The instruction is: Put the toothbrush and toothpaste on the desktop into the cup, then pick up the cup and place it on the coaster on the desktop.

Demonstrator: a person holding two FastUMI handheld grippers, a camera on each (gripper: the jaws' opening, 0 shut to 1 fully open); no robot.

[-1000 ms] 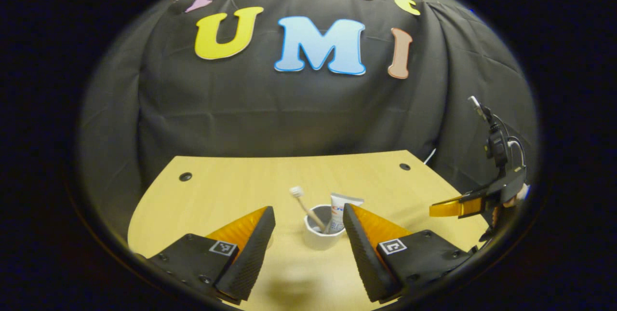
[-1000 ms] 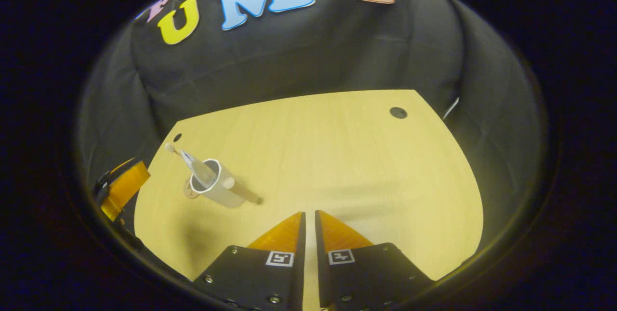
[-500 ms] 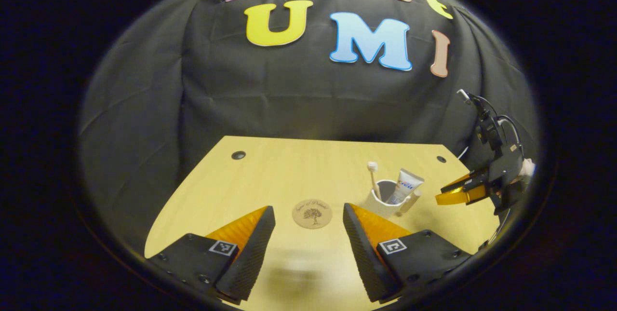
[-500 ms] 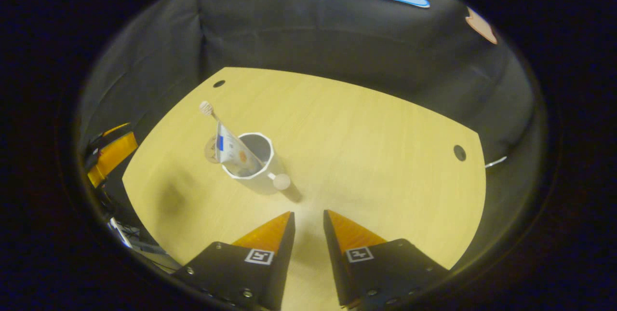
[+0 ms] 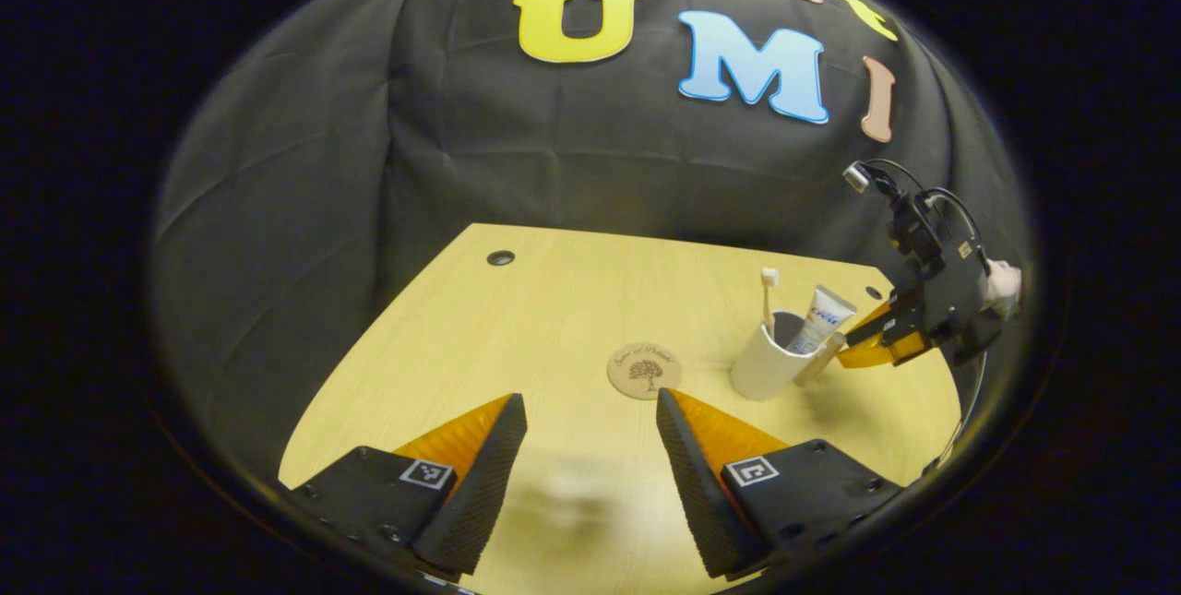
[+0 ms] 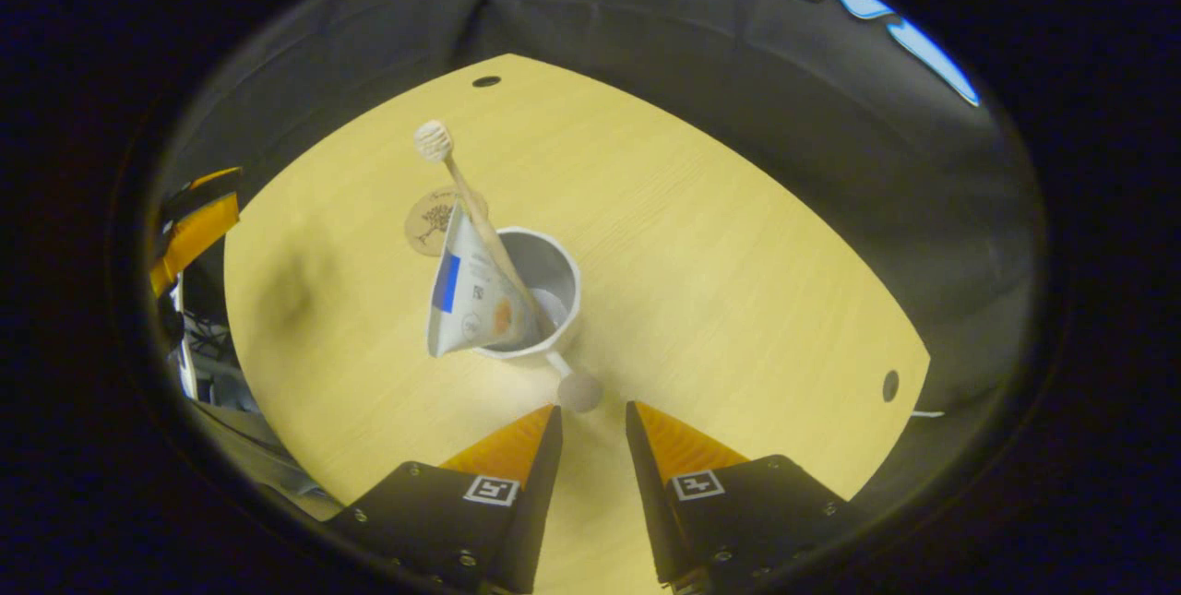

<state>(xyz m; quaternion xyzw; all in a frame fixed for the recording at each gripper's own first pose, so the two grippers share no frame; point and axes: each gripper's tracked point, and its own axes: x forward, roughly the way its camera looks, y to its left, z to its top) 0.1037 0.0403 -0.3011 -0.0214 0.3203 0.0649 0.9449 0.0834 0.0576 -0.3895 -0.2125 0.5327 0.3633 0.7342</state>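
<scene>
A white cup (image 5: 758,370) stands on the wooden desktop (image 5: 517,327), just right of a round brown coaster (image 5: 644,371). A toothbrush (image 5: 767,295) and a toothpaste tube (image 5: 823,316) lean inside it. My left gripper (image 5: 590,412) hovers open and empty near the table's front, short of the coaster. In the right gripper view the cup (image 6: 565,274) is close, holding the toothbrush (image 6: 466,194) and the toothpaste (image 6: 466,300). Its stick handle ends in a knob (image 6: 579,389) just ahead of my right gripper (image 6: 592,410), whose fingers stand slightly apart with nothing between them. The coaster (image 6: 426,219) lies beyond the cup.
The desktop (image 6: 738,254) has small dark holes near its far corners (image 5: 500,257) (image 6: 889,385). Black cloth walls the back and sides. My left gripper (image 6: 198,224) shows at the table's left edge in the right gripper view, and a hand (image 5: 1004,279) holds the right gripper (image 5: 876,348).
My left gripper has swung away from the cup, so the coaster has come into sight ahead of it. My right gripper has closed in on the cup's handle and its fingers have parted a little.
</scene>
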